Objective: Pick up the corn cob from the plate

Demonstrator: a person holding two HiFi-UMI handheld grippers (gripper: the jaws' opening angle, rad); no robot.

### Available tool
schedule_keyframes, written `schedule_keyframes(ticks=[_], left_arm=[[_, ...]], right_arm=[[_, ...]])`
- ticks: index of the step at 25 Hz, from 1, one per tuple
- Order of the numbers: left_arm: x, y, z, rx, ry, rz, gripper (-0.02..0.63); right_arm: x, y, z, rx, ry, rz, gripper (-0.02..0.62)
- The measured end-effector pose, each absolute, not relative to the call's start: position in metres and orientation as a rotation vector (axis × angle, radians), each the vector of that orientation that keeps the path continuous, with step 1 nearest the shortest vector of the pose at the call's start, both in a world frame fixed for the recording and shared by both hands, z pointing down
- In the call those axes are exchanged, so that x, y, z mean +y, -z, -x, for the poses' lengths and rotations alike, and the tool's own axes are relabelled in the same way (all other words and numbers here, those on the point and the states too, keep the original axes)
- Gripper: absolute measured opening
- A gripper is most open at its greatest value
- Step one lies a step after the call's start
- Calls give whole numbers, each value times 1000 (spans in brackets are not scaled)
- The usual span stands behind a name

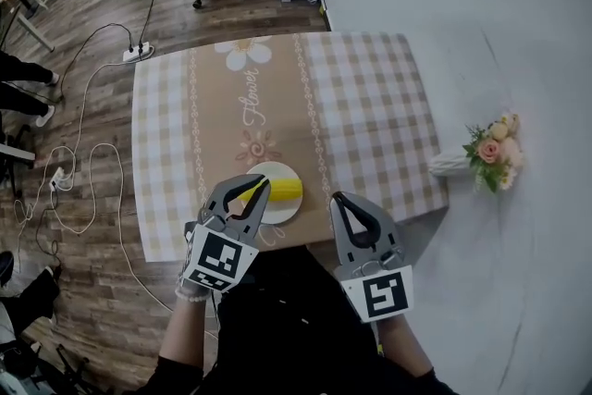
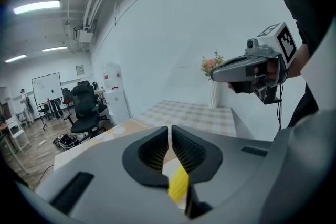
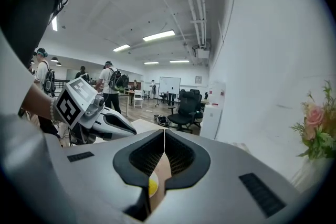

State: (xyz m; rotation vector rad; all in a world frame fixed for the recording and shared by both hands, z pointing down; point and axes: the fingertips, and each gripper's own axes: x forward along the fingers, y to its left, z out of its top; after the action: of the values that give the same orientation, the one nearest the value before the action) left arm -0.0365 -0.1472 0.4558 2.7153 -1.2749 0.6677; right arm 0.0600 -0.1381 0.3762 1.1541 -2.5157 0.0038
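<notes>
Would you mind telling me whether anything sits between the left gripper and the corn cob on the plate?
Nothing visible does. The left gripper, jaws shut, is right by the corn cob on the plate; nothing else lies there.

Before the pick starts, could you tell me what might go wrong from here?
The left gripper hovers by the corn cob with its jaws shut; lowered like that, it would likely shove the cob rather than grasp it. The plate sits close to the near edge of the table, so a push could slide it off.
</notes>
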Motion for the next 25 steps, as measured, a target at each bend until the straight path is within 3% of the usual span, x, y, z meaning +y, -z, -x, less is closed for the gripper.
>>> schedule_keyframes(ticks=[16, 25], left_arm=[[-149, -538, 21, -989, -972, -2685, 244], [-138, -586, 12, -810, -1134, -2662, 275]], right_arm=[[-130, -383, -78, -2441, -58, -1234, 41], [-126, -386, -88, -2408, -74, -1273, 41]])
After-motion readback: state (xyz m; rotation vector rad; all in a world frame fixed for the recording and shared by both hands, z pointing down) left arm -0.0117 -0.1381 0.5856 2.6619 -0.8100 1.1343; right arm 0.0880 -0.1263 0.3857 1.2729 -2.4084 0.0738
